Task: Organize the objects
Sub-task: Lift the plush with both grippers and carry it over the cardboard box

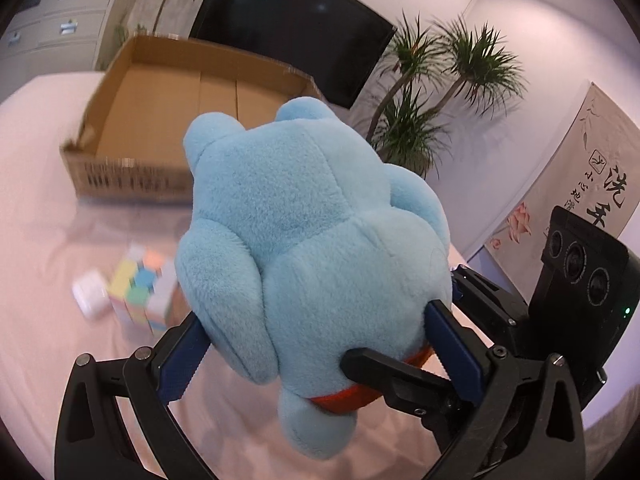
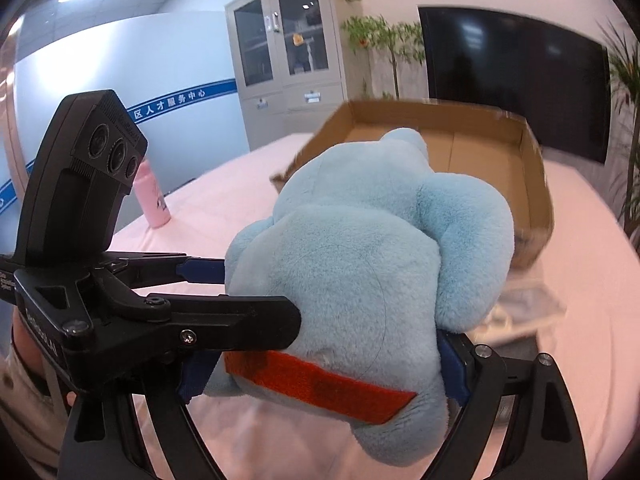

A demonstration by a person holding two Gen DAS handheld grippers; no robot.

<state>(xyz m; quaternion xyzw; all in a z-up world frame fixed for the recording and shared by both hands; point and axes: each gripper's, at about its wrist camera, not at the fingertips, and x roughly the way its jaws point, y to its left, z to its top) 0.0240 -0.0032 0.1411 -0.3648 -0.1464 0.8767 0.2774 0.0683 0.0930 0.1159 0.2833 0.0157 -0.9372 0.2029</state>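
Both grippers, left gripper (image 1: 320, 344) and right gripper (image 2: 324, 364), clamp the soft, light, squashy blue plush (image 1: 312, 216) at its body, best grip there

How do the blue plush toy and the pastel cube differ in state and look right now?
The blue plush toy is held up off the table, clamped by both the left gripper and the right gripper; the pastel cube rests on the pink tablecloth. The plush is soft and one colour; the cube is hard-edged and multicoloured. Neither is in the cardboard box.
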